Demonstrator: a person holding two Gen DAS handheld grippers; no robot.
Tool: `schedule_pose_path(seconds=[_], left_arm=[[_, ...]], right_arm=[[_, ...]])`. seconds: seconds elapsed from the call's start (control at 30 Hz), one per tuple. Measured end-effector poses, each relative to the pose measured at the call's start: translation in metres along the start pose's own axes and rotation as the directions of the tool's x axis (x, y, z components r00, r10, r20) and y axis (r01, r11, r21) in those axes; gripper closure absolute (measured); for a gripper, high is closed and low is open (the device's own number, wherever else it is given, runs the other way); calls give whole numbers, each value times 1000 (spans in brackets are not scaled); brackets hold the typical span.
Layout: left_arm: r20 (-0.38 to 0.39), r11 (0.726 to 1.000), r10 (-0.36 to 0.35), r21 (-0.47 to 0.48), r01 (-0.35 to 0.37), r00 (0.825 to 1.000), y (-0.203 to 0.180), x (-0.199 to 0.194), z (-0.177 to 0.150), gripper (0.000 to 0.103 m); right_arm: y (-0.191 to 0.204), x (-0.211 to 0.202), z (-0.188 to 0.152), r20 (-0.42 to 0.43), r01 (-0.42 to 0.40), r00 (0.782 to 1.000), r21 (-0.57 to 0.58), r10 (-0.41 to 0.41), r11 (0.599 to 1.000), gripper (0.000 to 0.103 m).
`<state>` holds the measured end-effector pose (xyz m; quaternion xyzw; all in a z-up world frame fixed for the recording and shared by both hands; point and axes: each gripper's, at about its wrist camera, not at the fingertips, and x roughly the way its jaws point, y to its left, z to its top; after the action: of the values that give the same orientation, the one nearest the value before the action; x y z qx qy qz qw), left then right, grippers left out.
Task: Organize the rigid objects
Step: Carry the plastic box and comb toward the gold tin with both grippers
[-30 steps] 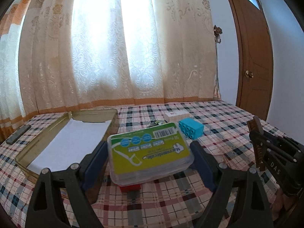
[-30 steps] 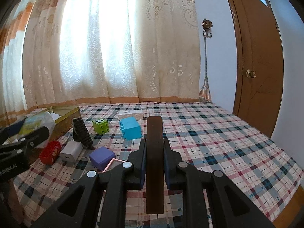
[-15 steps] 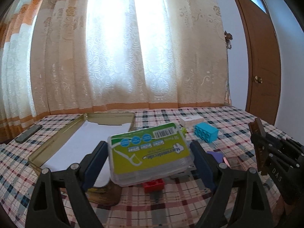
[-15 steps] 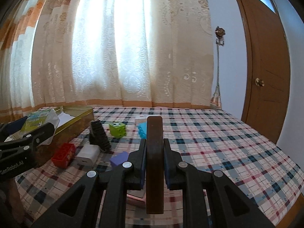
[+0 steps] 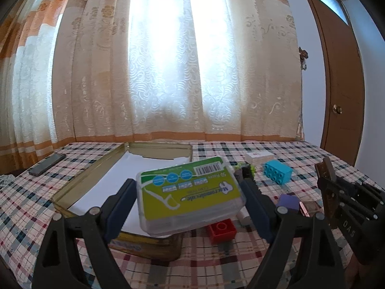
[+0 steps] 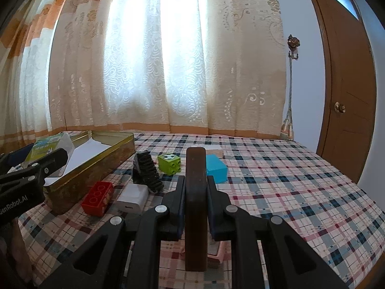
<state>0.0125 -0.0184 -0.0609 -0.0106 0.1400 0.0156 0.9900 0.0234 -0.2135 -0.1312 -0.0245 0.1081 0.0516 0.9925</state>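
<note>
Between my left gripper's (image 5: 190,196) blue pads sits the floss-pick box (image 5: 190,192), a clear plastic case with a green label, clamped across its short sides with the jaws standing wide to span it. It hangs tilted above the near corner of the open tin (image 5: 154,246). I judge the box light, stiff and smooth-walled, so likely to slip if squeezed at the rounded corners; the flat side walls, where the pads now bear, are the sound place to hold. The lid may flex under heavy pressure.

My right gripper (image 6: 195,192) is closed narrow on a dark brown wooden piece (image 6: 196,207), held upright and edge-on between the pads. It looks rigid and hard, unlikely to deform; the grip at mid-length appears secure.

Just beyond, on the checked cloth (image 6: 300,192), lie a red brick (image 6: 97,198), a white charger (image 6: 132,198) and a black ridged item (image 6: 146,172), near the tin's outer wall. Farther off stand a green cube (image 6: 169,163) and a blue brick (image 6: 215,167). The tin is lined with white paper and I can see nothing else in it. A phone (image 5: 47,164) lies at the far left edge.
</note>
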Motion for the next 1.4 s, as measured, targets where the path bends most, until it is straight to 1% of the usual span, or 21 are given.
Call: schedule_pose_path(seconds=[0.83,1.3,1.4], left_arm=[[26,998,66,-16,-65,998,32,-7,-2,15],[-5,994,88,-62,-88,996,59,-4,0,15],[-22,993,98,-62,-99,995,66,-1,2,15]], right_arm=[[50,-1,2,14,-84,996,-68,85,994,86],[79,-1,2,-5,-143,990,-128,144,981,86],[84,1,3,-26,-171,985,-139,169,975,86]])
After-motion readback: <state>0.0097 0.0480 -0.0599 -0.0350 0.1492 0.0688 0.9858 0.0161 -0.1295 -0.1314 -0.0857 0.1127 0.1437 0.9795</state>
